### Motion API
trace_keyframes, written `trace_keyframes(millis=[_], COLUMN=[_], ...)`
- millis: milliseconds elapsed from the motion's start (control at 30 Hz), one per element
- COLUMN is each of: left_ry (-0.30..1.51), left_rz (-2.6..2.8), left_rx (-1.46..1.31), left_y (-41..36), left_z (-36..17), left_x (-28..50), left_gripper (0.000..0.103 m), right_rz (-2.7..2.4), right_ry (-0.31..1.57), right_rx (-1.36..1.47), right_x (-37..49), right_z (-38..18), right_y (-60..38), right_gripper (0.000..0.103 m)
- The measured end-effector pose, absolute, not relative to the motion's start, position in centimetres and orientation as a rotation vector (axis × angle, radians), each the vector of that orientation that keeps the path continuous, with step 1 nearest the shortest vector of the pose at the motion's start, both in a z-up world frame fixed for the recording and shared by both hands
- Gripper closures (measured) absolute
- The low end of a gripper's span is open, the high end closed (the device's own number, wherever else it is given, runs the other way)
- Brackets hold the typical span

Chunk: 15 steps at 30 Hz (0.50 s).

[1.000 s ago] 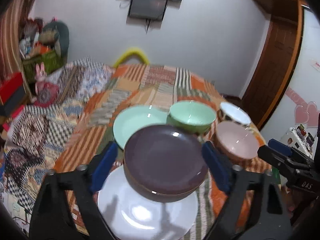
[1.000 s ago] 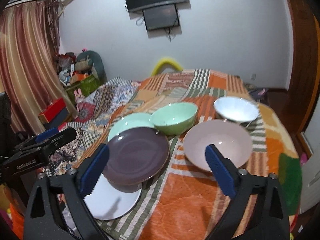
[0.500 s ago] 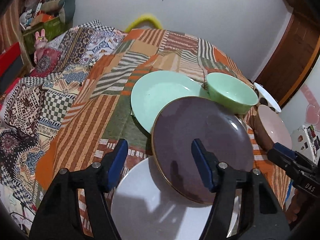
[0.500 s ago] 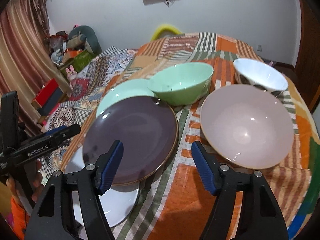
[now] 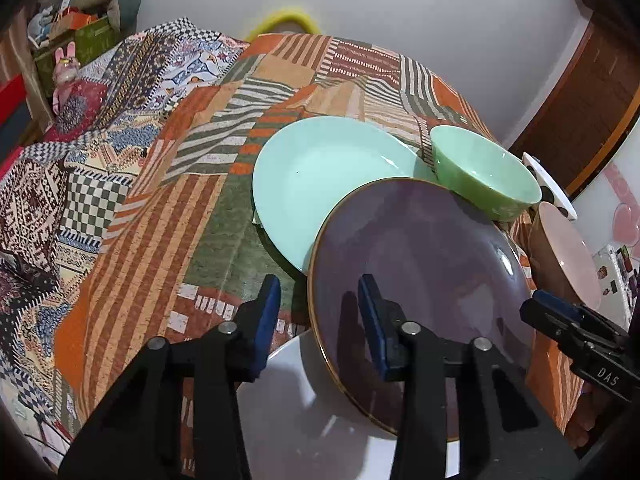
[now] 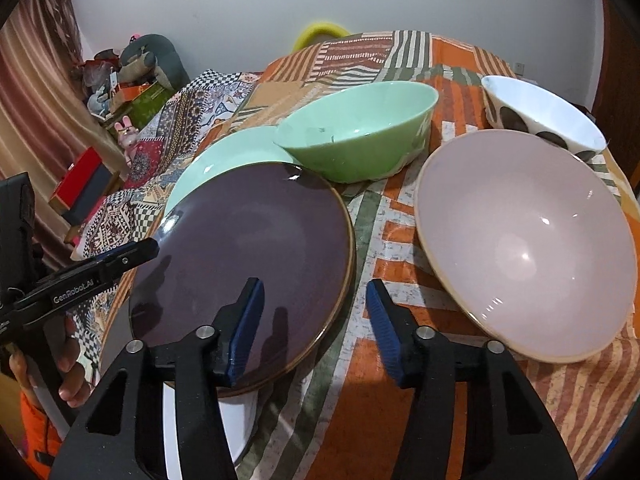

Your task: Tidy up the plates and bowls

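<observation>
A dark purple plate (image 5: 420, 280) rests tilted on a white plate (image 5: 304, 412), leaning over a mint plate (image 5: 320, 176). My left gripper (image 5: 318, 312) is open with its jaws astride the purple plate's left rim. My right gripper (image 6: 316, 316) is open with its jaws astride the purple plate's (image 6: 248, 256) right rim. A green bowl (image 6: 360, 132), a pink bowl (image 6: 520, 240) and a white dotted bowl (image 6: 540, 116) stand to the right. The mint plate (image 6: 216, 160) and white plate (image 6: 204, 420) show partly.
All dishes sit on a patchwork cloth (image 5: 168, 208) over a round table. Its right edge is close behind the pink bowl (image 5: 568, 252). A box of toys (image 5: 76, 36) and a red box (image 6: 80, 184) stand at the left.
Both grippers have moved in closer and lower, and their jaws have narrowed around the purple plate's opposite rims. The plates and bowls have not moved.
</observation>
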<state>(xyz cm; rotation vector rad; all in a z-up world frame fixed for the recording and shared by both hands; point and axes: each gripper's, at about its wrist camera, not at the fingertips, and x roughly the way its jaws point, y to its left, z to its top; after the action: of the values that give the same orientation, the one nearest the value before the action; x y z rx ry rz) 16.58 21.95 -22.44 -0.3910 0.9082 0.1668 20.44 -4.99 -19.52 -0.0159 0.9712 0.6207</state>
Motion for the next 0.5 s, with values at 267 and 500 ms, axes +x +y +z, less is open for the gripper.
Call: trace_keyframes(millis=[267,500], left_ry=[0.920,0.926], left_rz=[0.146,0.152], left_rx=[-0.408,-0.401], left_y=[22.0,22.0], left_z=[-23.1,-23.0], left_x=[17.3,17.5], left_gripper=[0.085,0.085], right_rz=[0.618,0.614], right_ry=[1.004,1.005], right_rx=[-0.001,0.018], right_x=[21.3,21.5], right_z=[-20.5,-20.7], right_y=[-4.5,-4.6], right_gripper=[0.061,0.073])
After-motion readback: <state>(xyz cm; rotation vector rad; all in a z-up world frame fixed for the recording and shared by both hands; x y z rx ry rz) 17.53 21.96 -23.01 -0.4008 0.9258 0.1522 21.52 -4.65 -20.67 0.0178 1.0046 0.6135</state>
